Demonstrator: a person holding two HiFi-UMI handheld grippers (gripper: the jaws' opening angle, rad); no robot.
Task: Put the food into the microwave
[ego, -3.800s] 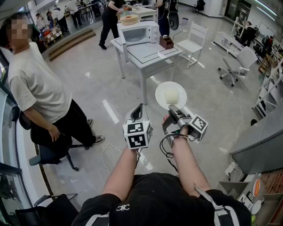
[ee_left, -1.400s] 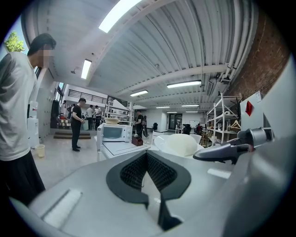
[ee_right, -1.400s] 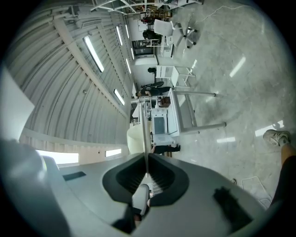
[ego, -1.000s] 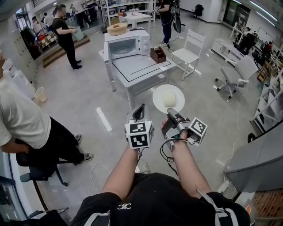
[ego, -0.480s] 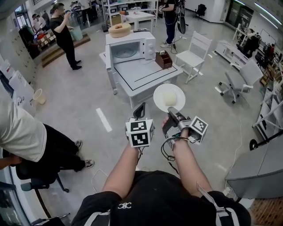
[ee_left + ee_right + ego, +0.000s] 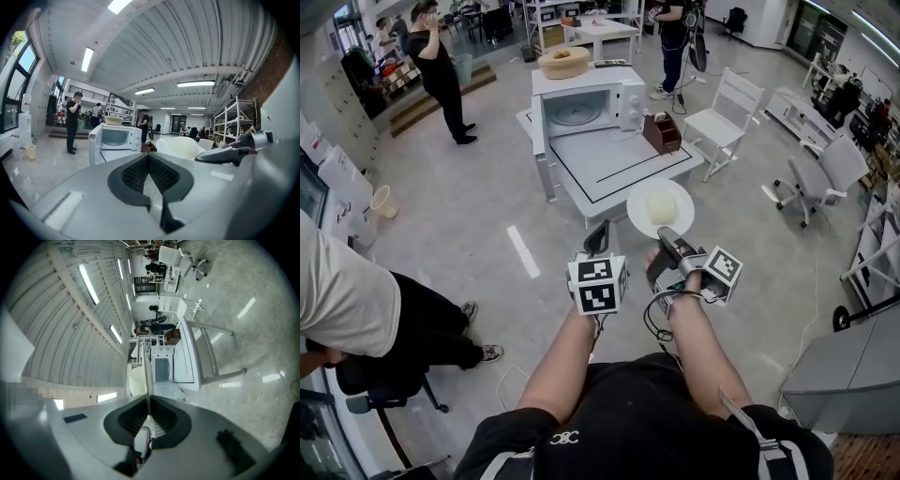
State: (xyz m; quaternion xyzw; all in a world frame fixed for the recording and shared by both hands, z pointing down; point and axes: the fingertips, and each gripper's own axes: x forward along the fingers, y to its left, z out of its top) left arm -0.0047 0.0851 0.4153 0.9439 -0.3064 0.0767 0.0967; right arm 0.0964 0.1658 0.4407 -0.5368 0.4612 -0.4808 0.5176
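A white microwave [image 6: 581, 105] stands on a white table [image 6: 623, 173] ahead, its door swung open to the left. My right gripper [image 6: 667, 236] is shut on the near rim of a white plate [image 6: 637, 217], which carries a pale bun [image 6: 659, 206]. The plate hangs level in front of the table's near corner. In the right gripper view the plate [image 6: 148, 376] shows edge-on between the pads, with the microwave [image 6: 163, 369] beyond. My left gripper [image 6: 597, 236] is beside it on the left, shut and empty. From the left gripper view the microwave [image 6: 115, 138] and plate [image 6: 178, 146] are ahead.
A tan bowl [image 6: 563, 62] sits on top of the microwave and a brown box [image 6: 661, 133] stands on the table to its right. A white chair [image 6: 727, 112] and an office chair [image 6: 825, 178] are at the right. A person in black [image 6: 441, 75] stands far left, another person [image 6: 356, 309] near left.
Both grippers and the plate have come closer to the table; the microwave shows larger and lower in the head view. The person at the left has slid toward the frame's edge.
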